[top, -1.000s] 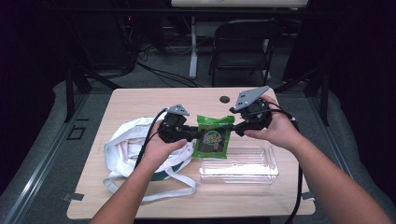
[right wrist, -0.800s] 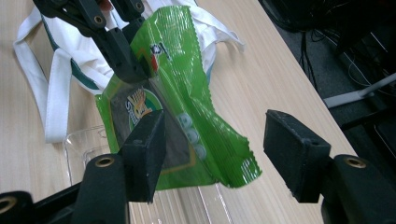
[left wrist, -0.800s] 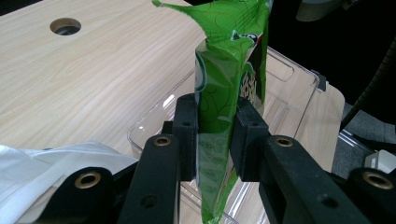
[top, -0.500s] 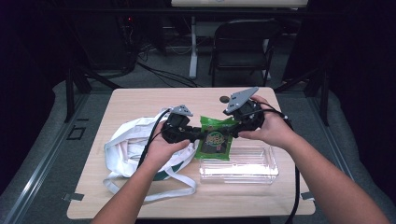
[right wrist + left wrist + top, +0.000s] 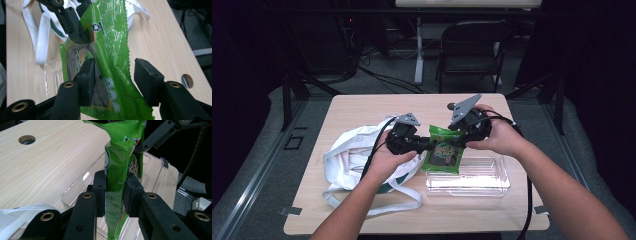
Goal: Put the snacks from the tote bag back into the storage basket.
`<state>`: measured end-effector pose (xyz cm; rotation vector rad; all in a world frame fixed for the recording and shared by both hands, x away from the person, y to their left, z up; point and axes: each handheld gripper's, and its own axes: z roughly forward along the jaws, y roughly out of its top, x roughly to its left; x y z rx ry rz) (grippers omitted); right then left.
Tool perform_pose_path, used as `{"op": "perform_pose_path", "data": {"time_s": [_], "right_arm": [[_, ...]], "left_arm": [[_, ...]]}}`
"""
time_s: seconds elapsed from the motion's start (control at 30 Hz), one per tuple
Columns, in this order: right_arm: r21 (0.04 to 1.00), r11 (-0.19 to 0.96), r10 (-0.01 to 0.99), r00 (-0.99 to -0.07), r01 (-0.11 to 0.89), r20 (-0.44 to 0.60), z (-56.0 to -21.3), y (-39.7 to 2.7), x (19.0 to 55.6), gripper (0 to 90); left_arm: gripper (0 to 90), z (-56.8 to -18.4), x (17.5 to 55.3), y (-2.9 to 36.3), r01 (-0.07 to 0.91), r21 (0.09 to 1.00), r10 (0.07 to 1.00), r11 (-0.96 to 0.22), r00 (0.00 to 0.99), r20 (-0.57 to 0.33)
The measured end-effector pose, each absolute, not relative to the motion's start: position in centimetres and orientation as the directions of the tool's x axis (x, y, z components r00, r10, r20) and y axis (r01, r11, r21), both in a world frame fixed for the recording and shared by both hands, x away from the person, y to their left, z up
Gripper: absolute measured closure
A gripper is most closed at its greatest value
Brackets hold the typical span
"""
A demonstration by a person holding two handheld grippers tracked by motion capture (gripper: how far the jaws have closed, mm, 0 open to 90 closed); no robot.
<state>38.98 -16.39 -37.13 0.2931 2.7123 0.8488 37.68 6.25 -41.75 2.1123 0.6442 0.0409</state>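
Note:
A green snack packet is held up over the table, just above the back-left edge of a clear plastic container. My left gripper is shut on the packet, whose film is pinched flat between the two pads. My right gripper comes in from the right and stands open around the packet's other edge. One of its pads rests against the film and the other is well apart. The left gripper's jaws grip the packet farther off.
A white cloth bag with long straps lies crumpled at the table's left, under my left hand. The clear container is below the packet. A cable hole is in the tabletop near its back edge. A folding chair stands behind.
My right gripper has moved left, closing in on the packet until its jaws straddle it. The left gripper has kept hold of the packet and barely moved.

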Motion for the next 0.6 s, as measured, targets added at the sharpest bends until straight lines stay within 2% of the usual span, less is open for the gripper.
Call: {"op": "perform_pose_path", "data": {"time_s": [0.13, 0.33, 0.6], "right_arm": [[0.584, 0.802, 0.274, -0.946, 0.126, -0.174, -37.29, -16.66, 39.30, 54.3], [0.585, 0.800, 0.252, -0.959, 0.132, -0.129, -37.21, -16.94, 39.62, 63.3], [0.571, 0.812, 0.225, -0.968, 0.121, -0.115, -37.18, -16.90, 39.90, 71.5]], "left_arm": [[74.7, -41.76, 37.68, 6.31, 0.429, 0.775, 0.457, -0.464, 0.865, -0.205], [74.9, -41.87, 37.66, 6.20, 0.428, 0.778, 0.456, -0.461, 0.866, -0.205], [74.8, -42.09, 37.70, 6.08, 0.425, 0.778, 0.454, -0.463, 0.867, -0.204]]}}
